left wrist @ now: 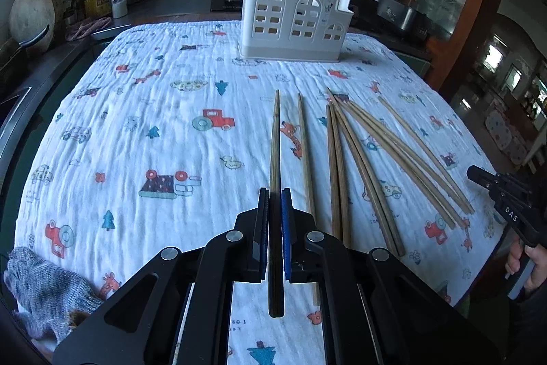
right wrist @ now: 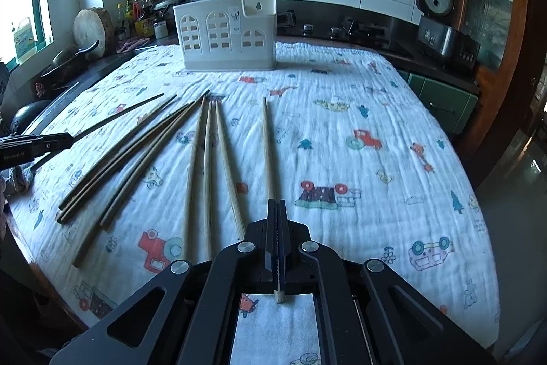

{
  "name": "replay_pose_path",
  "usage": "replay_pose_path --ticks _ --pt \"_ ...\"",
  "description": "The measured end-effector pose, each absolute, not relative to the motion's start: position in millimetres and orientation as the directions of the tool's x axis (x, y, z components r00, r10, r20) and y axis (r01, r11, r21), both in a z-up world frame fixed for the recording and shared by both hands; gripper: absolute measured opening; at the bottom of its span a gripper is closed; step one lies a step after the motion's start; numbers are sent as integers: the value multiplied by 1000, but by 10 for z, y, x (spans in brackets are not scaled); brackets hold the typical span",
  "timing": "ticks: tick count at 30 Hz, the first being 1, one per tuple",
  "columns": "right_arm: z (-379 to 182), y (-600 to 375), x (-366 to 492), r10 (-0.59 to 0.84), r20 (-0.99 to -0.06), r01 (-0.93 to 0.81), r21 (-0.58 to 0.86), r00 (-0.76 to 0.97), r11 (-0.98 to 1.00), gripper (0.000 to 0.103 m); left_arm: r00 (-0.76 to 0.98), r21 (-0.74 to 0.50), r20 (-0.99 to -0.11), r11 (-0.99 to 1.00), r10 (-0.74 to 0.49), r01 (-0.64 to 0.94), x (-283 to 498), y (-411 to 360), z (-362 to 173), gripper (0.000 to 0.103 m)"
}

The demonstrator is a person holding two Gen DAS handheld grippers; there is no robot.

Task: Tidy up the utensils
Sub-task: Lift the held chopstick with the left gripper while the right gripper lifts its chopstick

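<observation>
Left wrist: both grippers' fingers (left wrist: 263, 228) level over the table, each clamping a chopstick (left wrist: 274, 159).

The utensil holder (right wrist: 225, 35) stands on the tablecloth (right wrist: 359, 159) behind the loose chopsticks (right wrist: 208, 159).

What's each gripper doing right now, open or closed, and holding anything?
Left gripper: closed on a dark chopstick.
Right gripper: closed on a pale chopstick.

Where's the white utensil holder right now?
The white utensil holder stands upright at the table's far edge, beyond the loose chopsticks; right of centre in the left wrist view, left of centre in the right.
</observation>
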State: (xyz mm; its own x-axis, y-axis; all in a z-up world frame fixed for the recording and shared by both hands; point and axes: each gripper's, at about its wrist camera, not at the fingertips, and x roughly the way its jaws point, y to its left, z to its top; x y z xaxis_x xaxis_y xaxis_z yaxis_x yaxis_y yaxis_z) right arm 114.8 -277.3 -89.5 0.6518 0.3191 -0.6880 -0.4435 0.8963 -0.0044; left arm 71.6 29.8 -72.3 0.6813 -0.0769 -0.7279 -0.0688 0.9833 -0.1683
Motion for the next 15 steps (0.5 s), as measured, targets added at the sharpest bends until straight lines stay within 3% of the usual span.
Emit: replay_pose_path --ticks 15 --pt "-1110 -2693 1198 301 -725 -449 -13 619 893 10 704 -167 -704 985 -91 -40 693 348 -570 6"
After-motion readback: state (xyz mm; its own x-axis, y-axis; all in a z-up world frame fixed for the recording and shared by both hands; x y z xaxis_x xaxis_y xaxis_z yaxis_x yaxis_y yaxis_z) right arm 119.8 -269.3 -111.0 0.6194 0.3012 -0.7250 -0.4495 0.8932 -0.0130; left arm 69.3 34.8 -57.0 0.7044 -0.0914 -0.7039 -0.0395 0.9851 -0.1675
